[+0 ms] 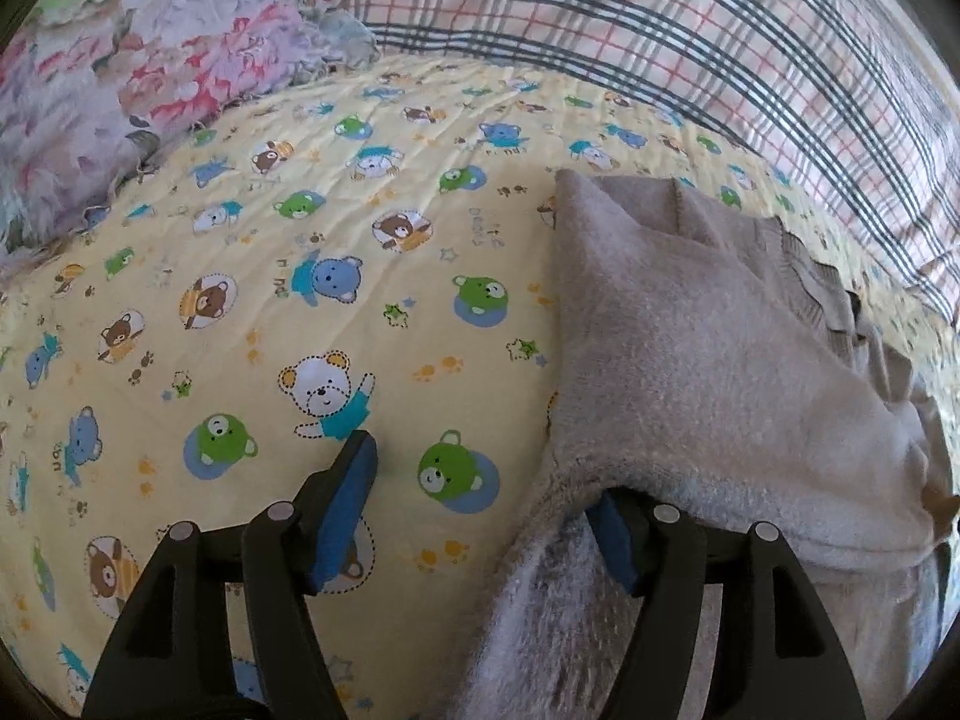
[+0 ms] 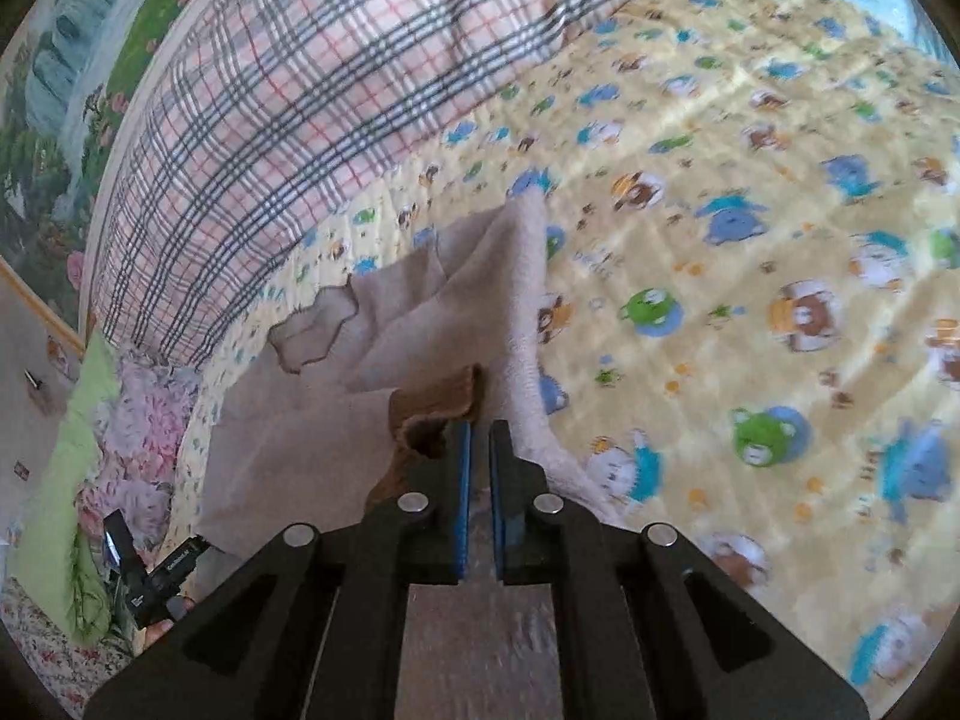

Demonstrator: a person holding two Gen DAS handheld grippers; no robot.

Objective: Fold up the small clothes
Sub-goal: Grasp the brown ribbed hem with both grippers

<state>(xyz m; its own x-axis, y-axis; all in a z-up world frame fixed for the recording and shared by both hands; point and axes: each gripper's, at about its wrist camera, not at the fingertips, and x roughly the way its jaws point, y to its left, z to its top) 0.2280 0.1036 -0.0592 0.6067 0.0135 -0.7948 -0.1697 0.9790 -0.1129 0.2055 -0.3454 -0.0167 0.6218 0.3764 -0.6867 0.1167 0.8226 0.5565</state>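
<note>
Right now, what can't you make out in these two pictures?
- Left wrist view: the beige fleece garment drapes over one finger of the left tool, hiding its tip.
- Right wrist view: whether the right tool pinches cloth; the gap between its pads is too narrow.
- Right wrist view: bear-print sheet is blurred.

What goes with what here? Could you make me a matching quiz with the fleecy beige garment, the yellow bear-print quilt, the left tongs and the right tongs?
Things:
1. fleecy beige garment
2. yellow bear-print quilt
3. left tongs
4. right tongs

States:
A. jaws wide apart
B. jaws shut
C. spread flat underneath
D. draped over one finger of the left tongs

Pairs: 1-D, 2-C, 3-A, 4-B
</note>
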